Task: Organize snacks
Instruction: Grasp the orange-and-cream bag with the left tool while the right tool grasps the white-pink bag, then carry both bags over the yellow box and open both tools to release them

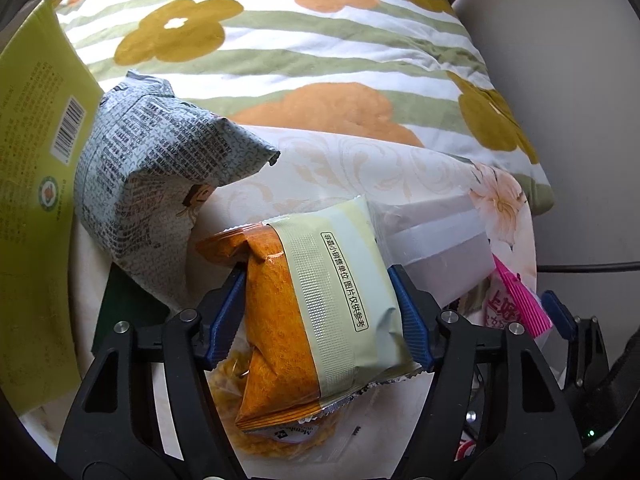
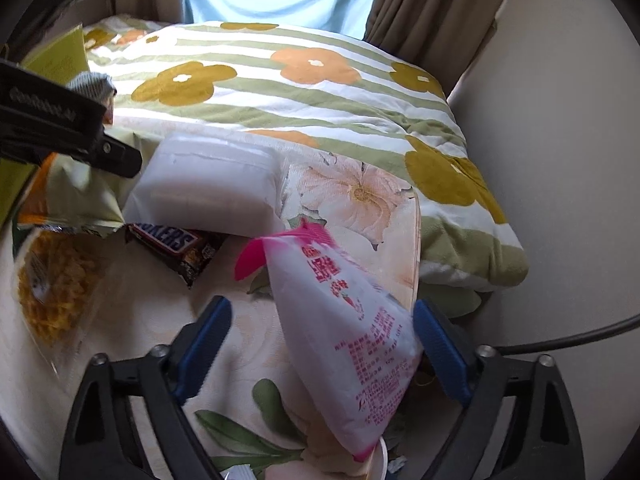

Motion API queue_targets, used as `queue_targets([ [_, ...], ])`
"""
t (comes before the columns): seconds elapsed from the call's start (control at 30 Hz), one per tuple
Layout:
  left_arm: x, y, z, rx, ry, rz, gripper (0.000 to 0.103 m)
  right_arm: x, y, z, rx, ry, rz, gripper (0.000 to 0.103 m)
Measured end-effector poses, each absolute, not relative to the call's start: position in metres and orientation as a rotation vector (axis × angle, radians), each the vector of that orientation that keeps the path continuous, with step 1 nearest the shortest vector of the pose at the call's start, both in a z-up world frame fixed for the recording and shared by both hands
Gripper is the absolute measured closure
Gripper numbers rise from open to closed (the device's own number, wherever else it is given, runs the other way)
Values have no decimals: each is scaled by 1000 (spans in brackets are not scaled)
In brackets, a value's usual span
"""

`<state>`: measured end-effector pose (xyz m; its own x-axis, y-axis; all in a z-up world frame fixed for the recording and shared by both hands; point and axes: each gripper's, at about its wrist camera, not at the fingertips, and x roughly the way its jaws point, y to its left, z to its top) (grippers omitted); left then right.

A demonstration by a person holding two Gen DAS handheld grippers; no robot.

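Note:
My left gripper (image 1: 318, 304) is shut on an orange and pale green snack packet (image 1: 320, 312), held just above the table; the packet also shows in the right wrist view (image 2: 76, 196). My right gripper (image 2: 322, 344) is open, its blue fingers on either side of a white and pink snack bag (image 2: 348, 340) that leans against the right finger (image 2: 440, 352). The pink bag also shows in the left wrist view (image 1: 516, 304). A Snickers bar (image 2: 176, 248) lies left of it.
A grey printed bag (image 1: 160, 184) and a yellow-green box (image 1: 36, 208) stand at the left. A white plastic tub (image 2: 208, 184) sits mid-table. A clear bag of yellow snacks (image 2: 56, 296) lies at the left. A flowered quilt (image 2: 300, 92) lies beyond the table edge.

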<state>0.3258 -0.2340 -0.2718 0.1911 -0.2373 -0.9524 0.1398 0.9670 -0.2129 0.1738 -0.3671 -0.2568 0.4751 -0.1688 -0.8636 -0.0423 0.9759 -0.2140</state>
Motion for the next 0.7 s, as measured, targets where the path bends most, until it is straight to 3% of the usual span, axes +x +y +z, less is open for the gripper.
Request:
queue_targets([
  [0.17, 320, -230, -266, -96, 1344, -264, 38, 175, -369, -264, -250, 1092, -90, 36],
  [0.2, 319, -229, -265, -98, 1343, -265, 38, 175, -370, -265, -256, 1096, -92, 45],
  [0.7, 285, -226, -228, -110, 1258, -290, 38, 160, -368, -250, -178, 1078, 8, 69],
])
